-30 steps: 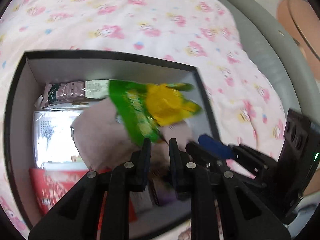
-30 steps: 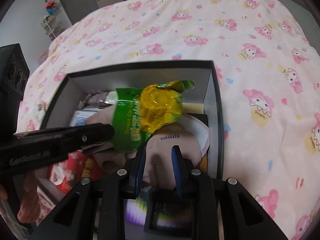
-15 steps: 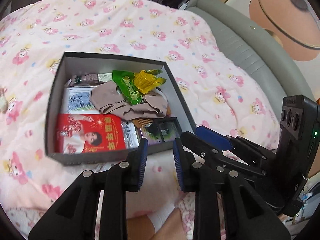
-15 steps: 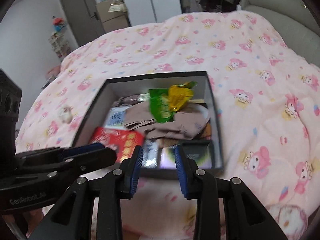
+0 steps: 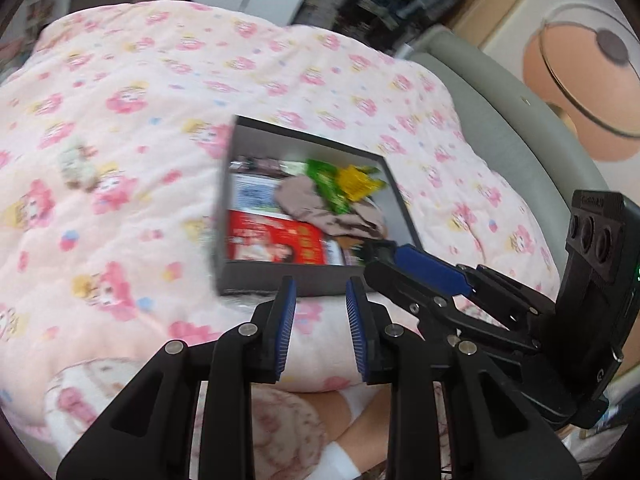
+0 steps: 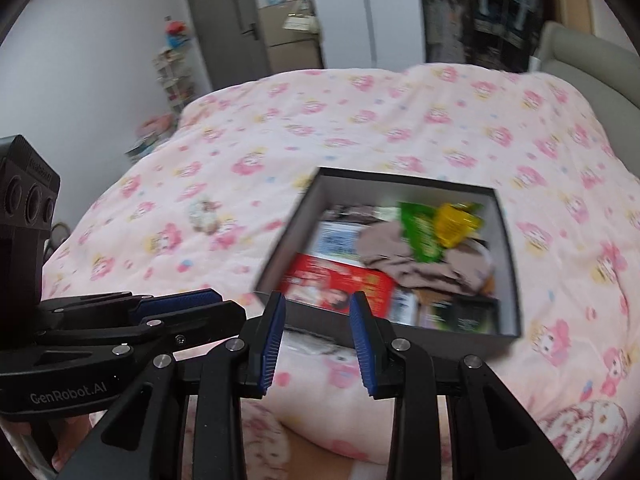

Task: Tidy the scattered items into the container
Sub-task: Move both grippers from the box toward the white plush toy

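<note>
Currently, the left gripper (image 5: 320, 330) and right gripper (image 6: 317, 344) hover near the dark grey rectangular cardboard box (image 6: 510, 264), jaws parted and empty. Judged step: retreat; keep both clear of its thin rim. Inside lie a glossy green-yellow snack bag (image 6: 436, 226), limp beige cloth (image 6: 404, 258) and a red carton (image 6: 340, 284), upon a soft pink quilt (image 6: 360, 128).

A bed (image 6: 400, 128) fills the middle of both views, spread with a pink quilt (image 5: 160, 92) printed with small cartoon figures. A grey padded bed frame (image 5: 500, 92) curves along the right of the left wrist view. In the right wrist view, a white wall (image 6: 92, 60) takes the upper left, a grey door (image 6: 224, 28) stands at top centre, and a cluttered shelf rack (image 6: 174, 72) sits beside it.
</note>
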